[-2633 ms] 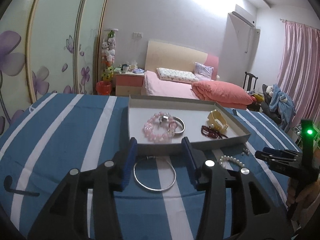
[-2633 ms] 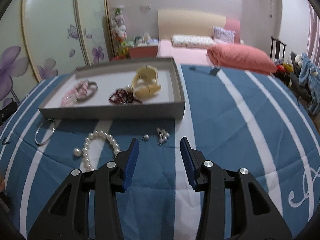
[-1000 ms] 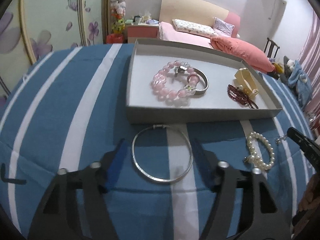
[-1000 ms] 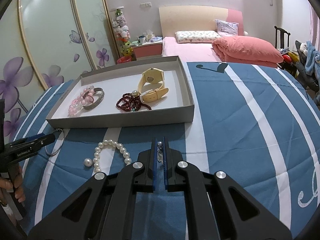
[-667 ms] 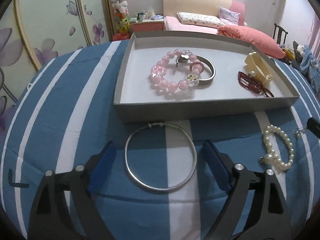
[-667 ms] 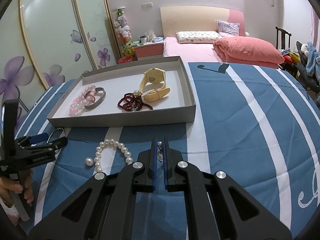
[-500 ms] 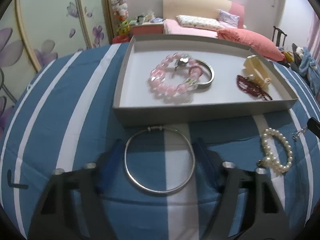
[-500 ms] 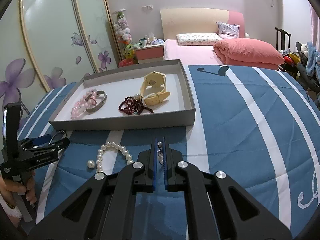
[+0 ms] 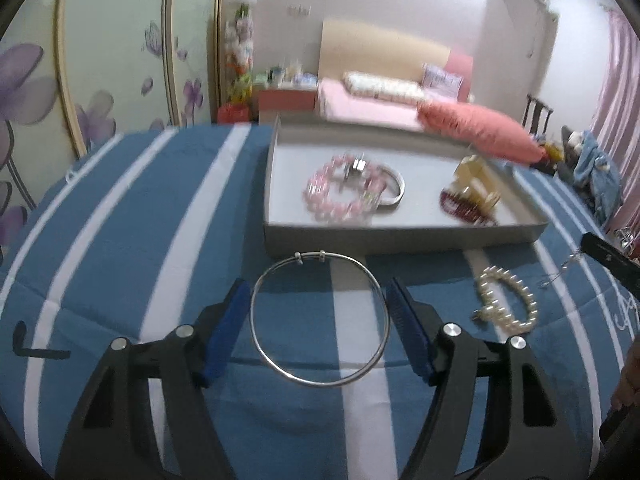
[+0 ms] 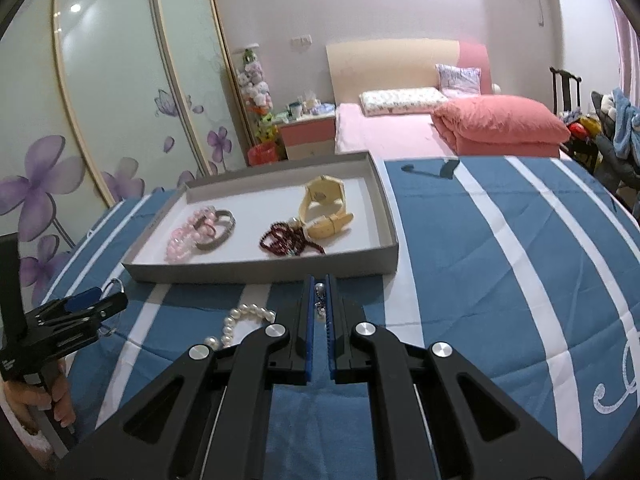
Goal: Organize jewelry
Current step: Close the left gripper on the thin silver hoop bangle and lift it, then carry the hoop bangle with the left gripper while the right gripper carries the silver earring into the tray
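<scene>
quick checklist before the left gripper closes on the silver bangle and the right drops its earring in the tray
1. Left gripper open wide: ok.
2. Silver bangle lies between its fingers, flat on the striped blanket: ok.
3. Right gripper shut on the small earring: ok.
4. Earring over the tray: not ok, short of the near wall.
5. Bare floor in the tray for a drop: ok.
6. Pearl bracelet apart from the bangle: ok.

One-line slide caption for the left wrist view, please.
Open left tool straddles a silver bangle on the striped bedspread, in front of the tray.
</scene>
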